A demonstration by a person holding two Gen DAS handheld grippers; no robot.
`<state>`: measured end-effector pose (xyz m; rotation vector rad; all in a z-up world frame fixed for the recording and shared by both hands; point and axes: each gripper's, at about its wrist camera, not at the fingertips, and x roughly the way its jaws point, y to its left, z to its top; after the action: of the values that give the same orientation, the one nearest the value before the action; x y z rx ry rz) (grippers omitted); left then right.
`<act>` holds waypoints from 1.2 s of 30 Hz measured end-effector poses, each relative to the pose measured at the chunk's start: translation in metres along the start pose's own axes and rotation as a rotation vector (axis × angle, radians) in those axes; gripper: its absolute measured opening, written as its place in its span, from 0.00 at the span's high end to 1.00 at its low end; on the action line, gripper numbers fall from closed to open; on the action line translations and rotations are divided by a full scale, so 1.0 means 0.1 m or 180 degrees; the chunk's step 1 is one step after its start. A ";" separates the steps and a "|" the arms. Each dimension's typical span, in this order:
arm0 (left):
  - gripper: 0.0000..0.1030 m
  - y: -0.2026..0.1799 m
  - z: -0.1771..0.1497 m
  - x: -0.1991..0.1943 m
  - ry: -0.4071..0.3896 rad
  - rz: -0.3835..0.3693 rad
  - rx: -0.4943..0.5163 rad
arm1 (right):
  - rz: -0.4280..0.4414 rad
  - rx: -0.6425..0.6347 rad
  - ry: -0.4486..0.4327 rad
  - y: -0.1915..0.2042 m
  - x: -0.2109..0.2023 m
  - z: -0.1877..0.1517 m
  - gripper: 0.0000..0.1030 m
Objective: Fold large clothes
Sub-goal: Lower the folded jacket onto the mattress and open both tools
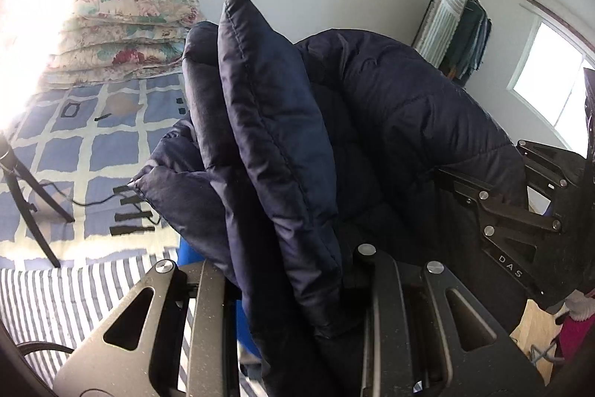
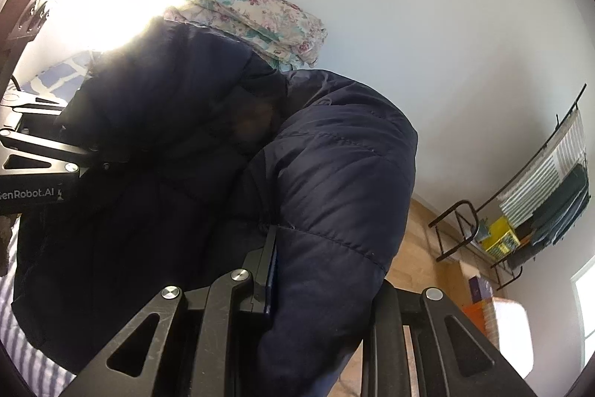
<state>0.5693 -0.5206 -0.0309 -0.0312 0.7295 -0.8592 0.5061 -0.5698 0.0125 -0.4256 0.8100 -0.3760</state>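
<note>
Left wrist view: both grippers' jaws clamp the navy puffer jacket [image 1: 282,136] – bunched between them.

Navy quilted jacket [image 1: 372,121], blue-and-cream checked bedspread [image 1: 93,151], floral folded quilts [image 1: 126,25].

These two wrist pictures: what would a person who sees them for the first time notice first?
A dark blue padded jacket fills the middle of both views, bunched and lifted, with the left gripper and the right gripper each shut on a fold of it. Behind it, a pile of flowered quilts lies on a bed with a blue checked cover. A rack of hanging clothes stands by the white wall at the right.
</note>
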 end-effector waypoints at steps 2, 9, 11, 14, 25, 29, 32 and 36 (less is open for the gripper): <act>0.77 0.04 0.07 0.11 -0.0004 0.0017 -0.0012 | -0.0001 0.0024 -0.0010 -0.03 0.13 0.07 0.80; 0.77 0.07 0.17 0.47 0.0070 0.0086 -0.0023 | 0.0161 0.0228 0.0068 -0.14 0.58 0.04 0.80; 0.77 0.10 0.15 0.58 0.0106 0.0125 -0.0013 | 0.0221 0.0273 0.0120 -0.16 0.72 0.00 0.80; 0.73 0.17 0.08 0.70 0.0201 0.0209 -0.0038 | 0.0370 0.0343 0.0280 -0.23 0.93 -0.08 0.78; 0.41 0.29 -0.12 0.75 0.0288 0.0609 0.0006 | 0.0350 0.1143 0.0589 -0.79 1.16 -0.60 0.34; 0.41 0.25 -0.19 0.64 0.0222 0.0767 0.0097 | 0.0278 0.1085 0.0560 -0.81 1.06 -0.70 0.35; 0.41 0.25 -0.29 0.53 0.0210 0.0828 0.0116 | 0.0292 0.1034 0.0605 -0.79 0.97 -0.80 0.35; 0.41 0.31 -0.43 0.42 0.0248 0.0983 0.0163 | 0.0207 0.1002 0.0684 -0.74 0.84 -0.92 0.36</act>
<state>0.5825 -0.5179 -0.0975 0.1581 0.7616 -0.5855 0.4777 -0.6930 -0.0586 -0.0649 0.9523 -0.4854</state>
